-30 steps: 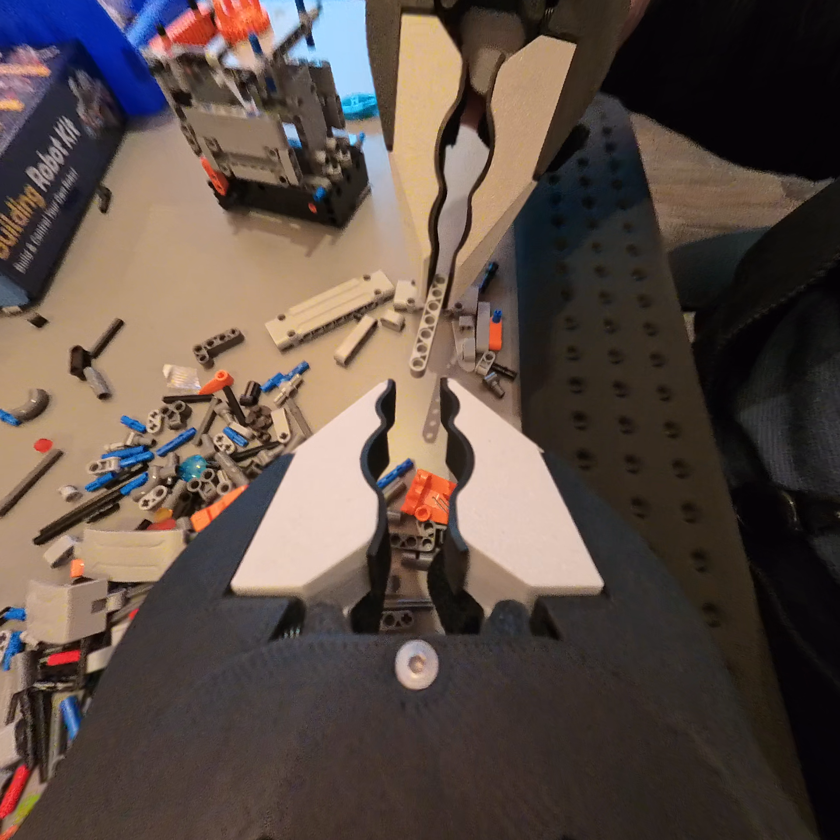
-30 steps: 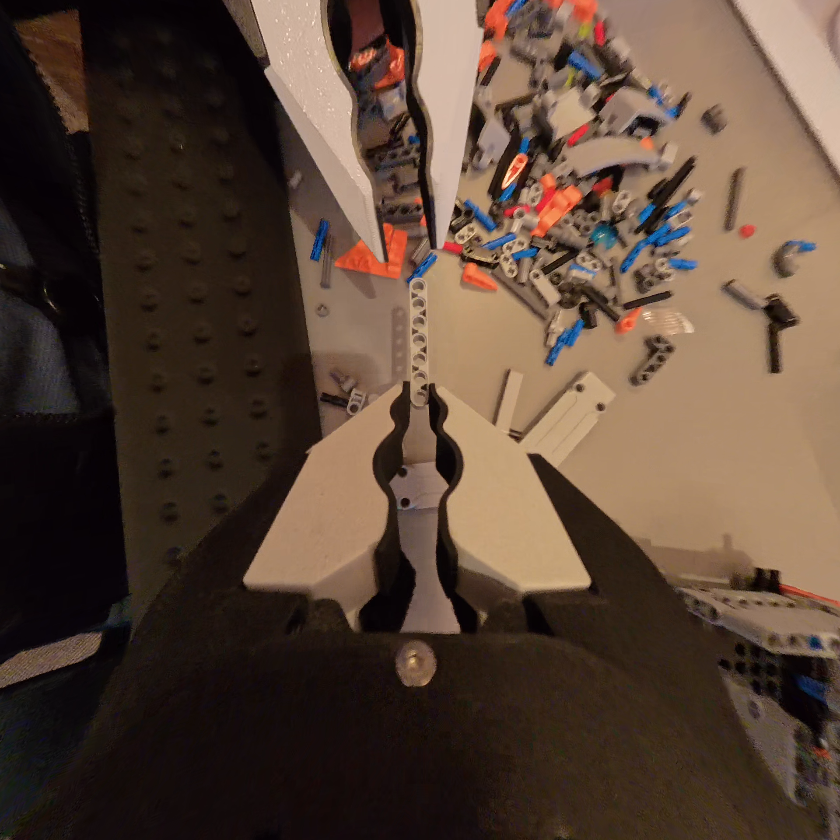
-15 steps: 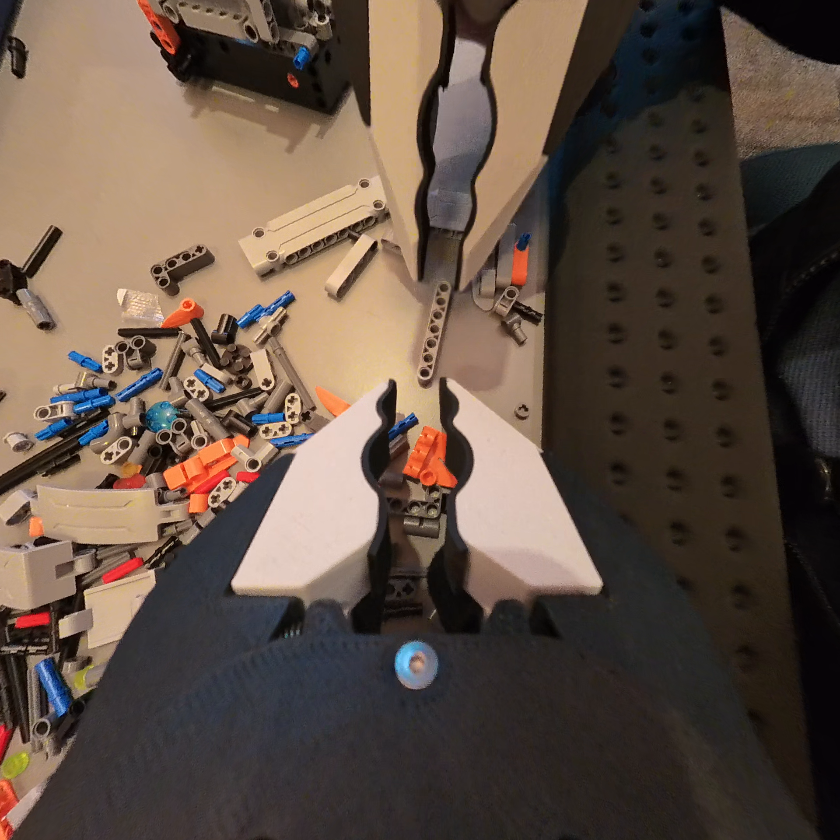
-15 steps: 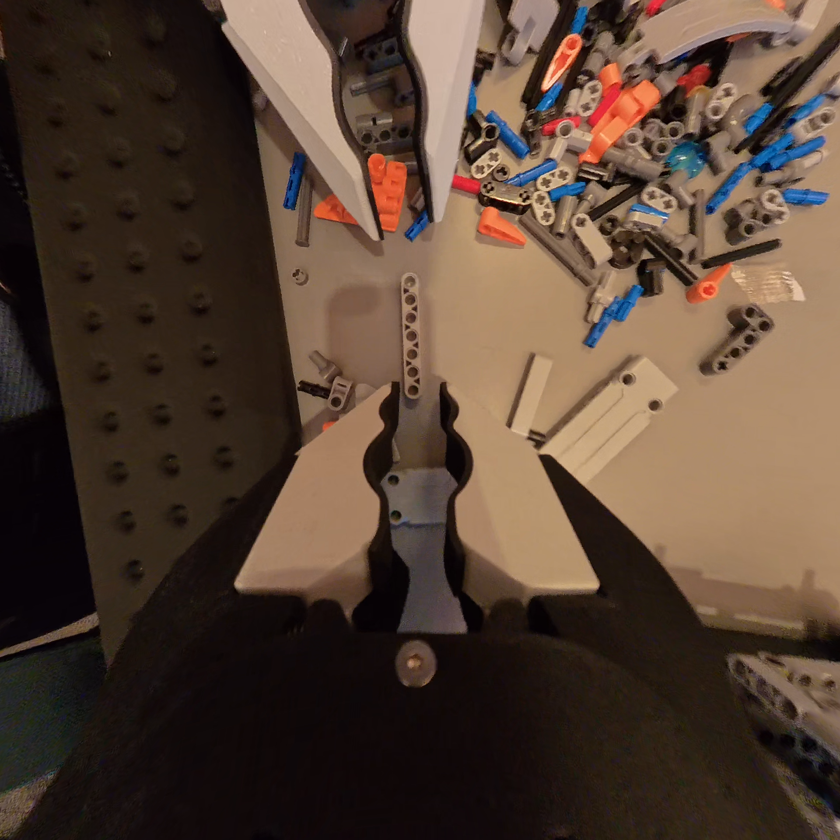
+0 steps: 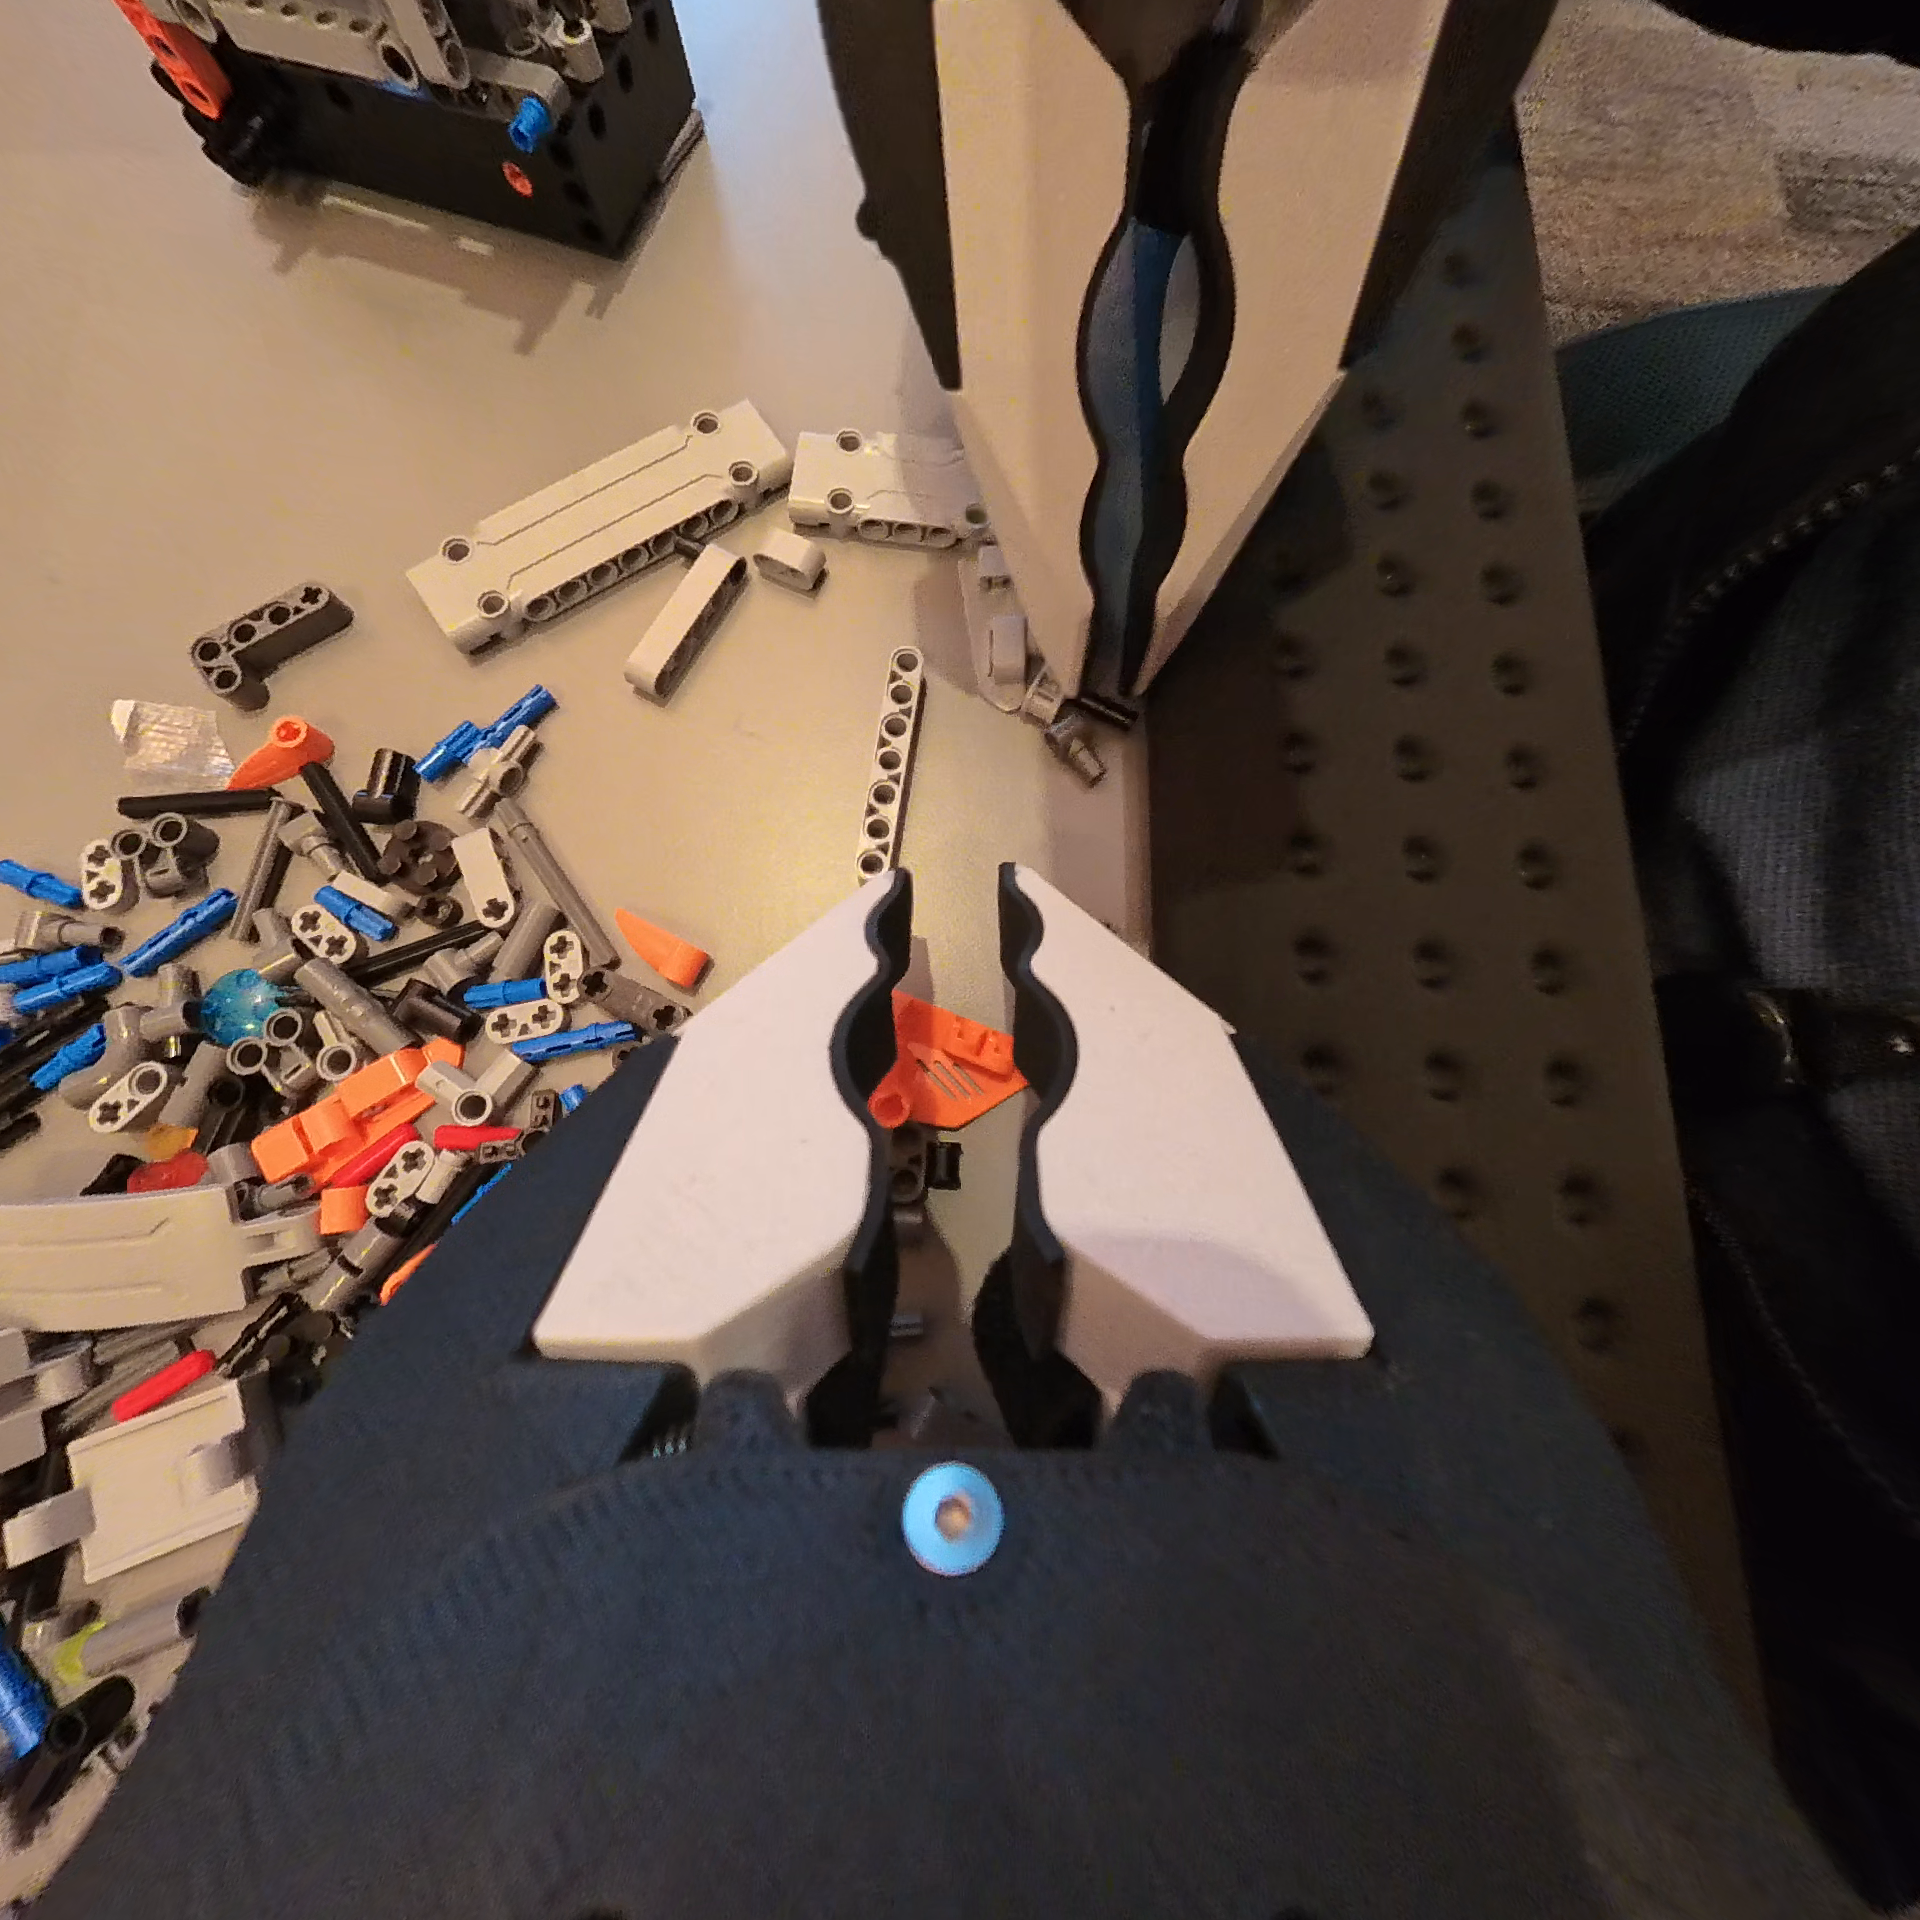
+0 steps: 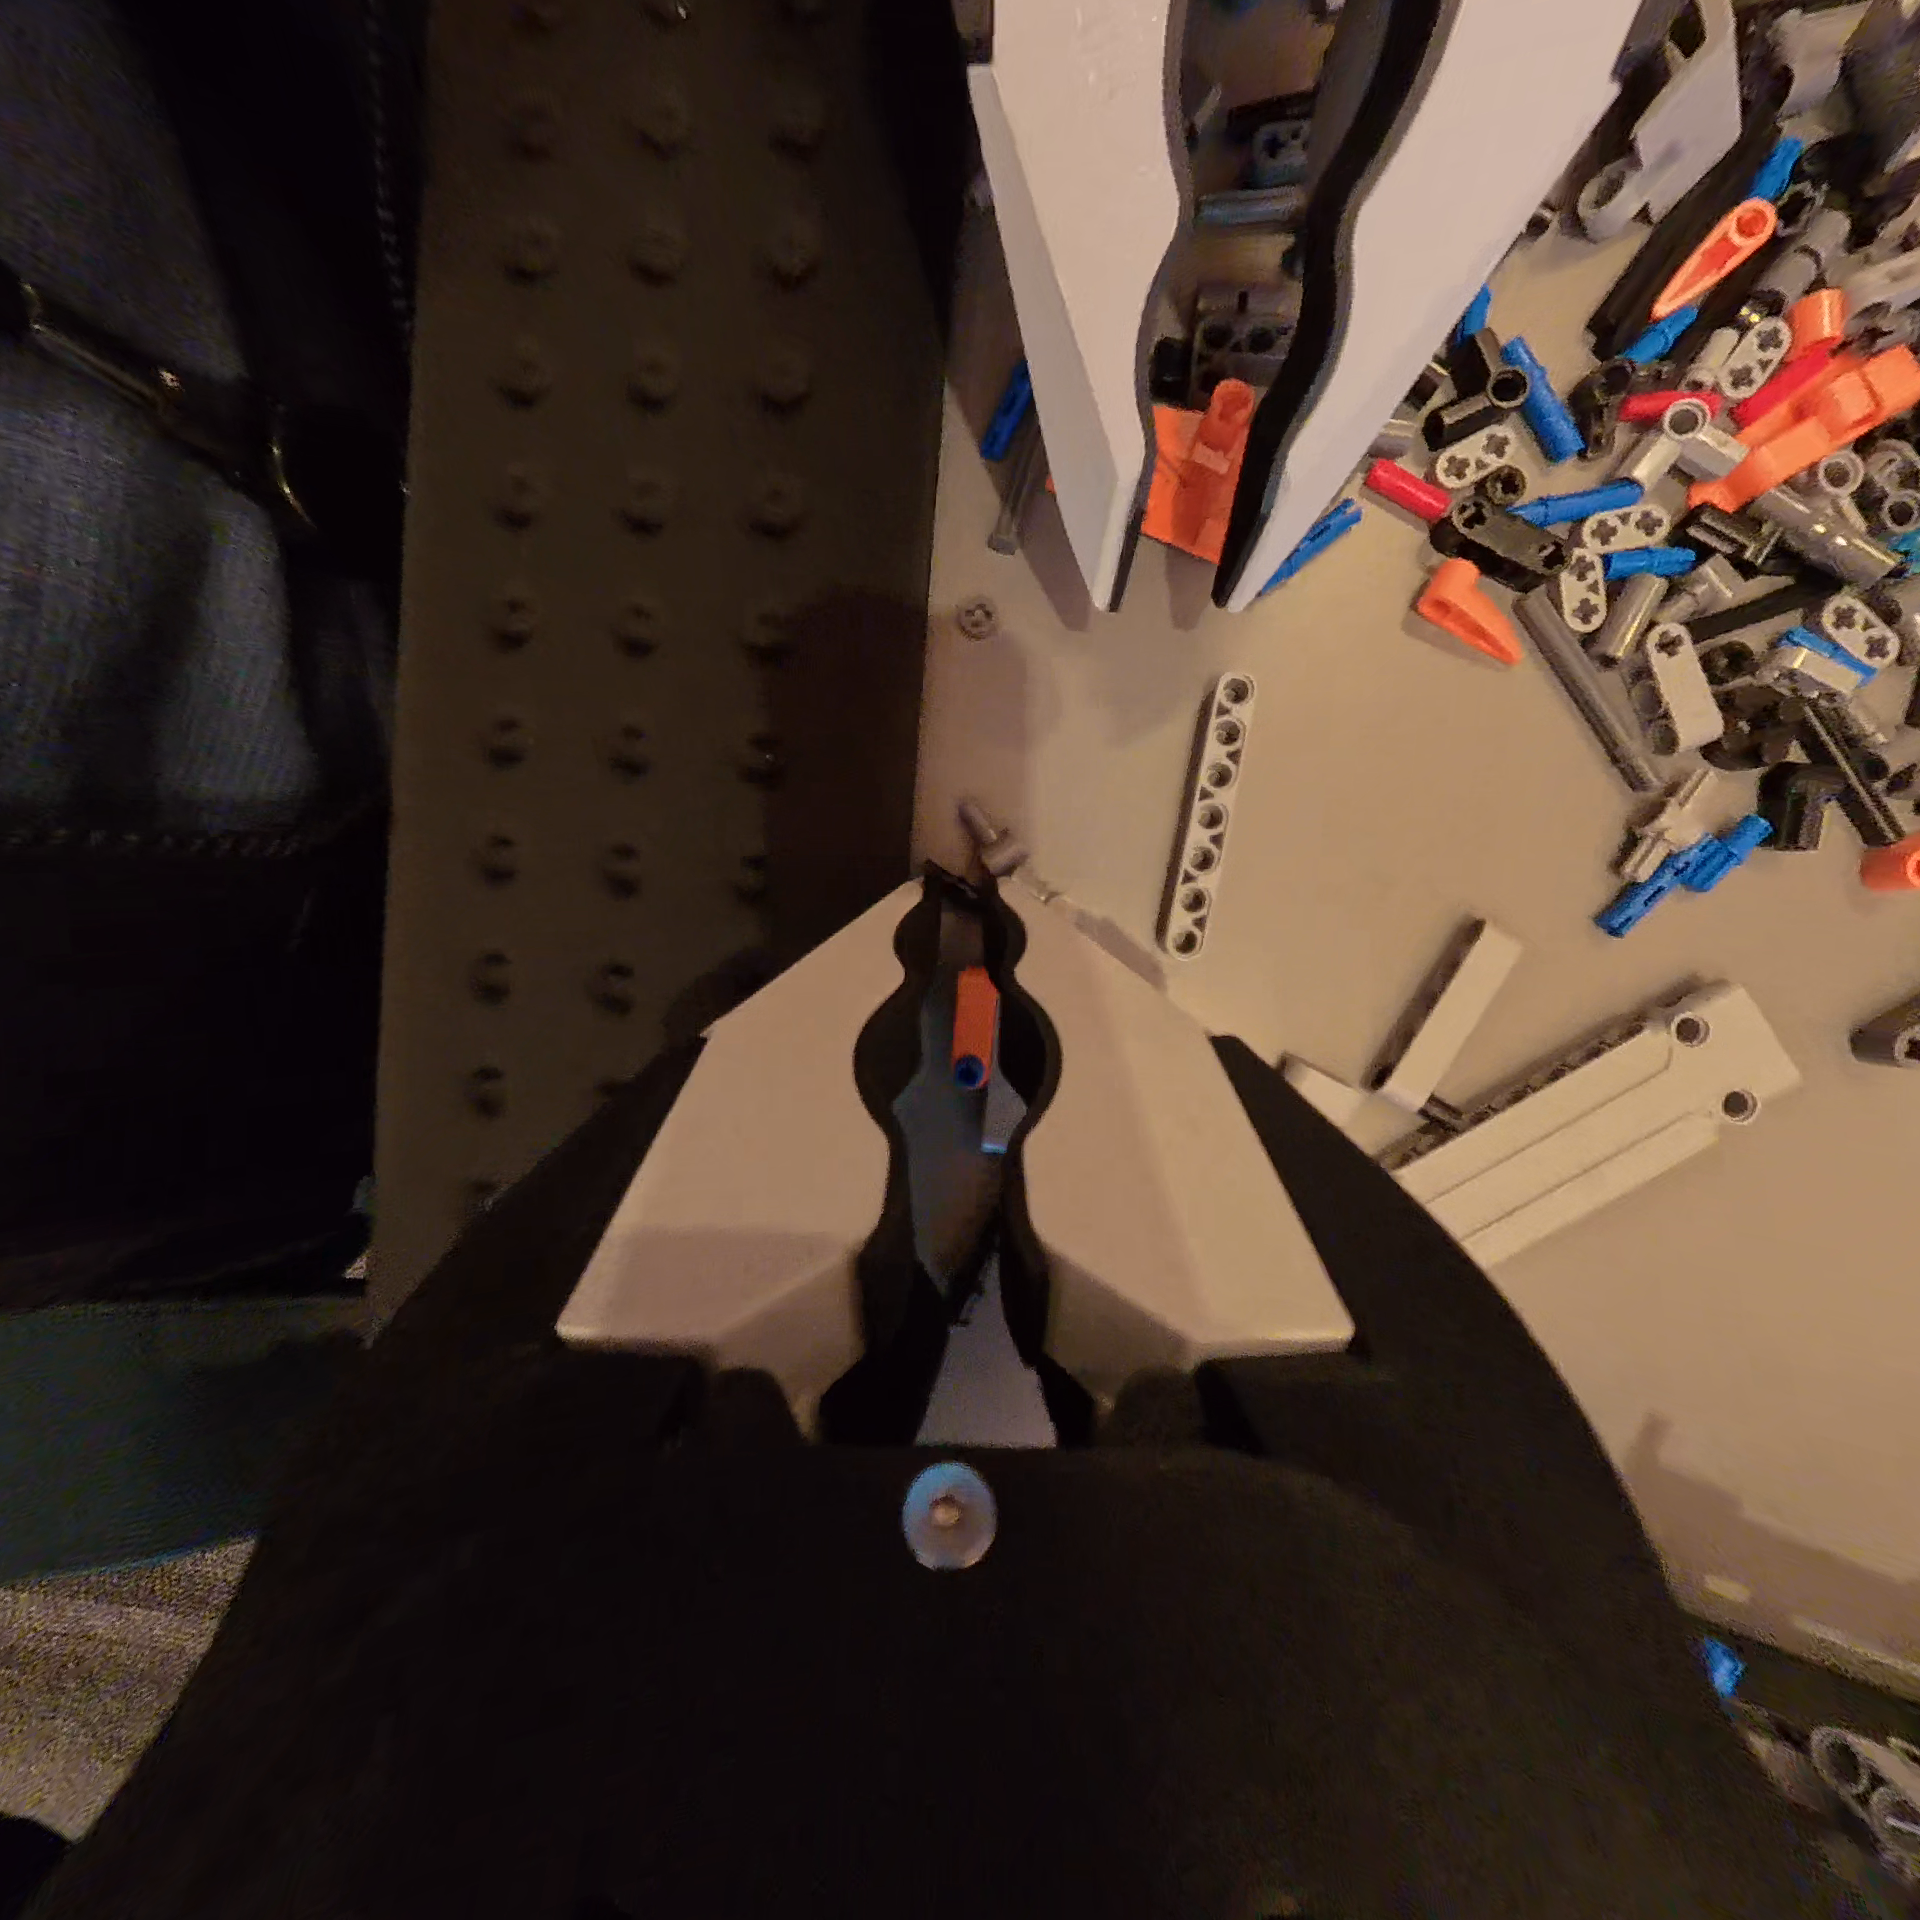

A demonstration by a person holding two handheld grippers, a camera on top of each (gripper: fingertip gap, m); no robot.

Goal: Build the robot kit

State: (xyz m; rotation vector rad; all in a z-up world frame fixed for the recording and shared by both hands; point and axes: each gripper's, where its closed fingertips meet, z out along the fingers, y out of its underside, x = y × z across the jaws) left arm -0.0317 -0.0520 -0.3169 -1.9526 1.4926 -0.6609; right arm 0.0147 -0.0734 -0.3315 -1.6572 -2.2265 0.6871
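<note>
The right claw (image 6: 961, 894) is down at the desk (image 6: 1351, 790) edge, tips nearly together, pinching what looks like a small black pin (image 6: 951, 883) right where the pale surface meets the dark studded strip (image 6: 644, 623). A short orange piece with a blue end (image 6: 974, 1023) shows in the gap between its fingers, lying beneath them. Just ahead of the tips sits a little grey connector (image 6: 992, 842), and beside that, lying free, a long grey 7-hole beam (image 6: 1205, 816). Opposite, the left claw (image 5: 954, 883) hovers with its jaws parted and gripping nothing, an orange panel piece (image 5: 945, 1060) visible on the desk through the gap. Its tips are just short of the near end of the 7-hole beam, not touching it. To its left spreads a heap of small parts (image 5: 312, 987), blue pins, grey connectors, orange bits, with a long grey panel (image 5: 603, 525) and a black L-shaped beam (image 5: 270, 639) lying apart beyond. At the far top-left stands a part-built black and grey model (image 5: 436, 114). Dark clothing (image 5: 1787, 831) fills the right edge.
</note>
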